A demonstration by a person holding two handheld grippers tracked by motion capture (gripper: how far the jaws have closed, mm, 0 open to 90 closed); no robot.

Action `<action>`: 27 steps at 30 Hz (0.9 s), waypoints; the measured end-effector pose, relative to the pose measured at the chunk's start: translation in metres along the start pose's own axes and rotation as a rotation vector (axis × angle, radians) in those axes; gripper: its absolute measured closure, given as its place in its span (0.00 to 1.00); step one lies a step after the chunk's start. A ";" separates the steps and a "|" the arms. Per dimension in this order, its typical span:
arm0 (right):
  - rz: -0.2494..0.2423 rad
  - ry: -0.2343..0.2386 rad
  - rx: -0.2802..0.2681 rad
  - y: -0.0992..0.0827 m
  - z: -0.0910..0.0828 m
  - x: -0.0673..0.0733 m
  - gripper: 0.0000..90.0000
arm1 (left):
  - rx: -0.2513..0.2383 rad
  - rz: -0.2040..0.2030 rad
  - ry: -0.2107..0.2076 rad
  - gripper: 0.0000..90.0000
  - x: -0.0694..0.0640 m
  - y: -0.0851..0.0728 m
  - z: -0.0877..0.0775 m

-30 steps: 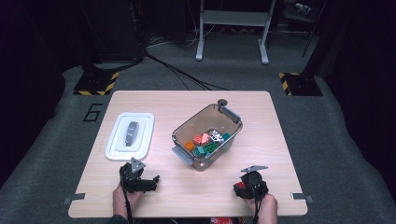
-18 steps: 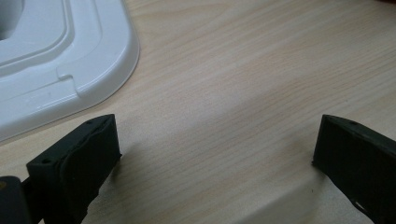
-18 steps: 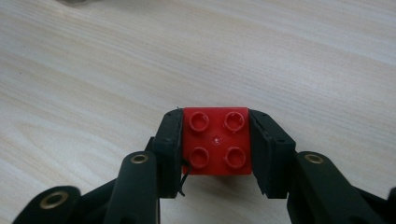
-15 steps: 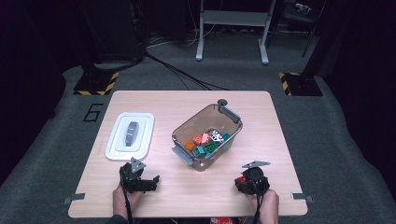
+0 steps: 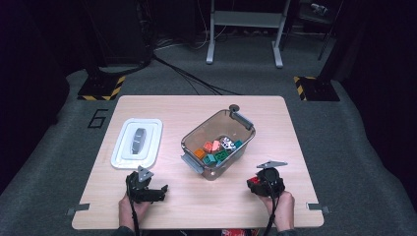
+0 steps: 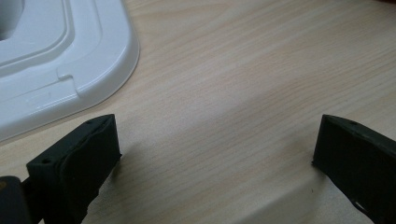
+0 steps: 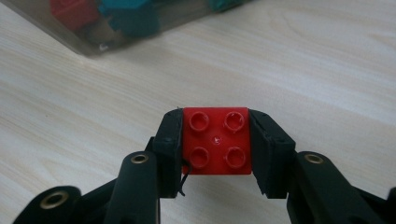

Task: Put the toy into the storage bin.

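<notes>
My right gripper (image 7: 215, 140) is shut on a red four-stud brick (image 7: 216, 141), its pads pressed on two opposite sides, a little above the wooden table. The high view puts this gripper (image 5: 256, 184) and the red brick (image 5: 253, 182) at the front right, just in front of the clear bin (image 5: 189, 142) of coloured bricks. My left gripper (image 6: 215, 154) stands open over bare wood at the front left, nothing between its jaws; from above it (image 5: 160, 190) sits in front of the white lid (image 5: 118, 156).
The white lid (image 6: 65, 60) lies close to my left gripper's upper left. A corner of the clear bin (image 7: 84, 35) with red and teal bricks is just beyond my right gripper. A small dark knob (image 5: 234, 106) rests behind the bin. Table edges are near both hands.
The right gripper has risen slightly and shifted a little right with the red brick in it. The left gripper has stayed put.
</notes>
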State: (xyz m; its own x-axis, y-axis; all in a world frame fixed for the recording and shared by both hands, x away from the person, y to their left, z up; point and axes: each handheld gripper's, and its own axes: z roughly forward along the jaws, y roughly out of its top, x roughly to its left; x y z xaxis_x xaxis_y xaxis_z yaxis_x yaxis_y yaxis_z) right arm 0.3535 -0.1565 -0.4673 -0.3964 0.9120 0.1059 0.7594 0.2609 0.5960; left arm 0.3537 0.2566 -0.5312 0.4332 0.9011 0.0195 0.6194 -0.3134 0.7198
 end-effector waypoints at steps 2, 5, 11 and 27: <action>-0.005 -0.003 -0.009 0.005 -0.001 0.000 0.65 | 0.000 0.000 0.000 0.00 0.000 0.000 0.000; -0.012 -0.003 -0.025 0.014 -0.004 -0.001 0.65 | 0.000 0.000 0.000 0.00 0.000 0.000 0.000; -0.026 -0.015 -0.062 0.033 -0.012 -0.004 0.65 | 0.000 0.000 0.000 0.00 0.000 0.000 0.000; -0.067 -0.047 -0.132 0.074 -0.034 -0.006 0.65 | 0.001 0.000 -0.001 0.00 0.000 0.000 0.000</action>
State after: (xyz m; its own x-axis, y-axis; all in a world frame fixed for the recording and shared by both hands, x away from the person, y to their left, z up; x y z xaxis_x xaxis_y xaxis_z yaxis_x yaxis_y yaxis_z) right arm 0.3949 -0.1535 -0.3968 -0.4169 0.9086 0.0269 0.6563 0.2804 0.7004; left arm 0.3539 0.2568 -0.5312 0.4340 0.9007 0.0191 0.6201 -0.3141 0.7189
